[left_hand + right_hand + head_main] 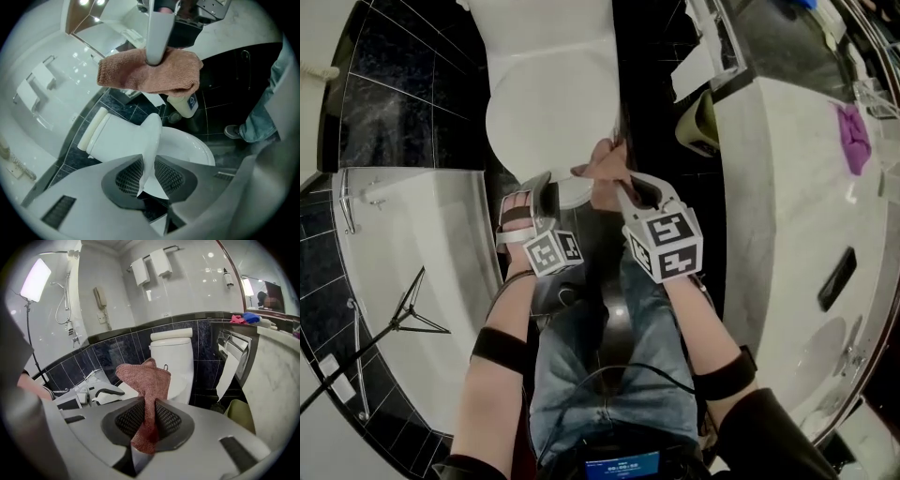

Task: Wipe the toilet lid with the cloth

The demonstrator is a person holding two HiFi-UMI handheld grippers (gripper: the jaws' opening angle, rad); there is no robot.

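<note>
- Your right gripper [150, 404] has its jaws pinched on the cloth [143, 376]. The cloth bunches up above them in the air just before the toilet, not yet touching it.
- Your left gripper [150, 163] has its jaws nearly together on the front rim of the toilet lid [123, 140]. The lid looks partly raised off the seat [190, 147].
- Steady the lid first, I'd say, then lay a broad fold of cloth flat on it rather than the bunched tip. Sweep from the hinge towards the front rim.
- A bin [698, 122] and hanging paper [228, 371] stand right of the toilet, and the bathtub [412, 253] lies to the left. The table [787, 169] on your right carries a purple rag [855, 136].
- The left gripper covers part of the rim, so shift it to reach there. Your knees also crowd the bowl.
</note>
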